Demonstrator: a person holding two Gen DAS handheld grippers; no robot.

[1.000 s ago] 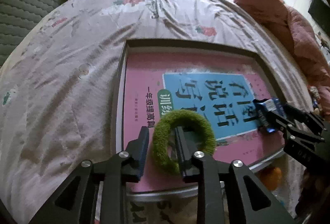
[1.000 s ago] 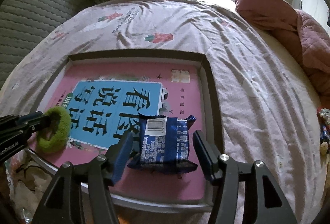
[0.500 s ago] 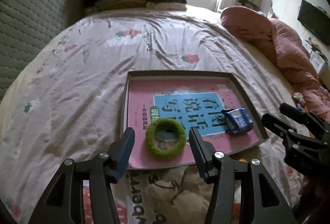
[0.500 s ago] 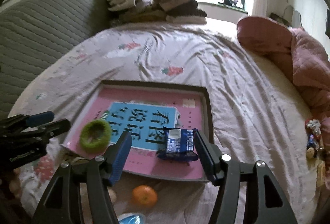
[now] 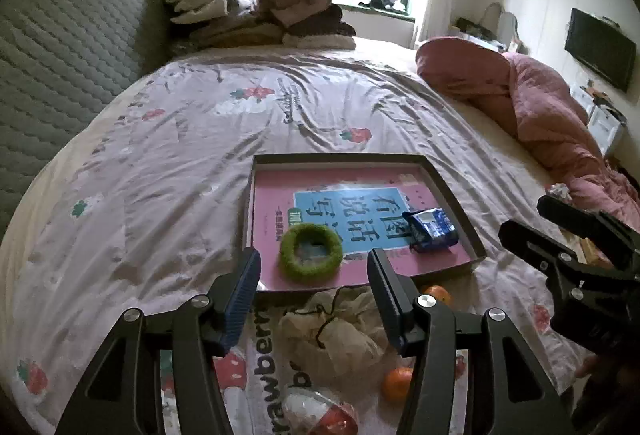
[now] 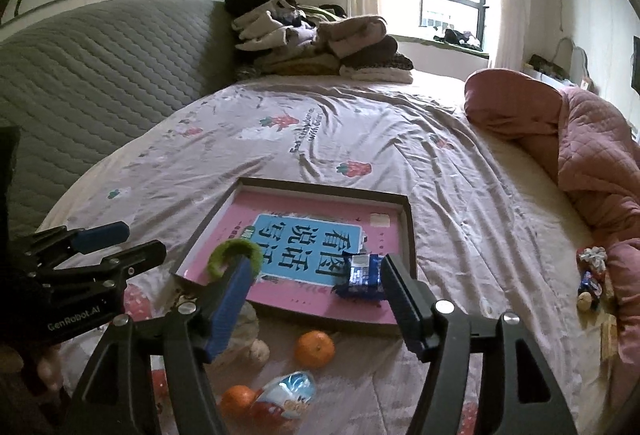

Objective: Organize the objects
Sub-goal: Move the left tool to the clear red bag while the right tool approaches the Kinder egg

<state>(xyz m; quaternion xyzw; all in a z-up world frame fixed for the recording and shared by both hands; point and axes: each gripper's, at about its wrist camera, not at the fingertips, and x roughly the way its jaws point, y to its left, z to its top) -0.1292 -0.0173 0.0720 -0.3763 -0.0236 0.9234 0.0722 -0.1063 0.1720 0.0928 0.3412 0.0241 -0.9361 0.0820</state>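
Left wrist view: dark tray (image 5: 456, 195) on the bed holds a pink book (image 5: 276, 203), a green fuzzy ring (image 5: 311, 250) and a blue snack packet (image 5: 431, 230); left gripper (image 5: 314, 289) hangs above the tray's near edge, jaws apart, empty.

Right wrist view: same tray (image 6: 409, 231), ring (image 6: 236, 255) and packet (image 6: 362, 275); right gripper (image 6: 316, 301) has just been opening, jaws apart, nothing between them.

Left claw (image 5: 314, 277) released green ring (image 5: 311, 253); right claw (image 6: 316, 287) released snack packet (image 6: 362, 275); both withdrew.
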